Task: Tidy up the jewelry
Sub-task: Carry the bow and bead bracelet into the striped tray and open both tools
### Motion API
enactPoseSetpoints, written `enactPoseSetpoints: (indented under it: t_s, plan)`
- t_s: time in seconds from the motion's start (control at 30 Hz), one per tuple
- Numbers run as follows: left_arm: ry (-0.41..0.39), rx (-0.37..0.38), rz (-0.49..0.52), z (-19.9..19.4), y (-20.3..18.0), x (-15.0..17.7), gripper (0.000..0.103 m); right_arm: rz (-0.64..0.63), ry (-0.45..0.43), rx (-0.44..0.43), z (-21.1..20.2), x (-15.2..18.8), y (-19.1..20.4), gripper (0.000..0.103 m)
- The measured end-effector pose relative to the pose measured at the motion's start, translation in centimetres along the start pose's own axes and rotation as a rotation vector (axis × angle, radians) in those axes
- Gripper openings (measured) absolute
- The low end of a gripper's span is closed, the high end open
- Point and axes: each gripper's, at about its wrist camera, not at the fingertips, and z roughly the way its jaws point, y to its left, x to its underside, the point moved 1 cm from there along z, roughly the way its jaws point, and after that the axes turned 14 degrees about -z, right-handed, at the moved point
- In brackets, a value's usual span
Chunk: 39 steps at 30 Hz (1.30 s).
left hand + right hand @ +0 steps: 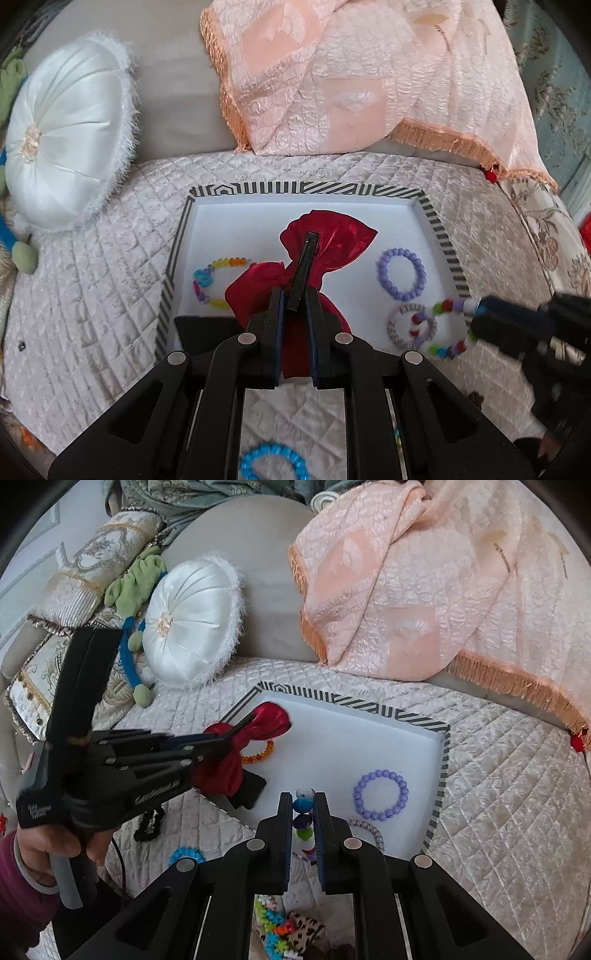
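Note:
A white tray with a striped rim (439,229) (441,753) lies on the quilted sofa seat. My left gripper (295,295) is shut on a red satin bow clip (325,243) over the tray; it shows from the side in the right wrist view (221,744), with the bow (269,720). My right gripper (303,801) is shut on a multicoloured bead bracelet (303,823) above the tray's near right corner; the left wrist view shows the gripper (476,314) and the bracelet (448,328). In the tray lie a purple bead bracelet (402,273) (380,794), a rainbow bracelet (216,277) and a greyish braided band (402,325) (369,830).
A blue bead bracelet (273,461) (183,854) and a black scrunchie (149,825) lie on the seat before the tray. More coloured pieces (277,923) lie under my right gripper. A white round cushion (62,136) (192,624) and a peach fringed throw (351,81) (443,590) sit behind.

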Motion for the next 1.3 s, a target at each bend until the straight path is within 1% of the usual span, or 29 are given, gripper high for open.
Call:
enactPoseSetpoints:
  t_s: [0.2,0.37,0.53,0.6,0.77,0.9,1.03,1.07,1.13,1.17,1.2,1.23,1.27,1.3]
  plan:
    - [0.026,-0.034,-0.024,3.6,0.1,-1.2,0.01,-0.003,0.027,-0.04,3.0,-0.4,0.3,0.01]
    - [0.056,-0.06,-0.043,6.3,0.5,-1.4,0.01,0.007,0.06,-0.074,6.0,-0.3,-0.2,0.01]
    - [0.077,-0.072,-0.045,8.1,0.7,-1.4,0.01,0.06,0.133,-0.041,9.1,0.9,-2.8,0.01]
    - [0.083,-0.076,-0.047,8.6,0.7,-1.3,0.01,0.076,0.158,-0.021,9.9,1.4,-3.8,0.01]
    - [0.09,-0.089,-0.048,9.5,0.8,-1.4,0.01,0.087,0.183,-0.009,10.9,1.9,-5.0,0.01]
    - [0.091,-0.095,-0.05,9.7,0.8,-1.4,0.01,0.067,0.204,-0.016,11.7,1.8,-4.7,0.01]
    - [0.096,-0.086,-0.053,9.7,1.0,-1.4,0.01,0.052,0.209,-0.029,12.5,1.7,-4.2,0.01]
    - [0.094,-0.082,-0.055,9.6,1.1,-1.4,0.012,0.055,0.214,-0.027,12.7,1.7,-4.3,0.01]
    - [0.09,-0.077,-0.058,9.3,1.2,-1.4,0.023,0.07,0.222,-0.022,12.8,2.0,-4.7,0.011]
    - [0.087,-0.075,-0.062,9.2,1.2,-1.4,0.036,0.077,0.221,-0.02,12.7,2.1,-4.7,0.012]
    - [0.083,-0.069,-0.073,8.9,1.4,-1.3,0.043,0.09,0.212,-0.018,12.3,2.3,-4.9,0.017]
    - [0.081,-0.066,-0.078,8.8,1.4,-1.3,0.044,0.098,0.205,-0.017,12.0,2.4,-5.0,0.023]
    - [0.081,-0.064,-0.083,8.6,1.5,-1.2,0.045,0.108,0.198,-0.019,11.7,2.4,-5.1,0.027]
    - [0.082,-0.066,-0.084,8.4,1.5,-1.1,0.045,0.114,0.19,-0.02,11.2,2.6,-5.2,0.034]
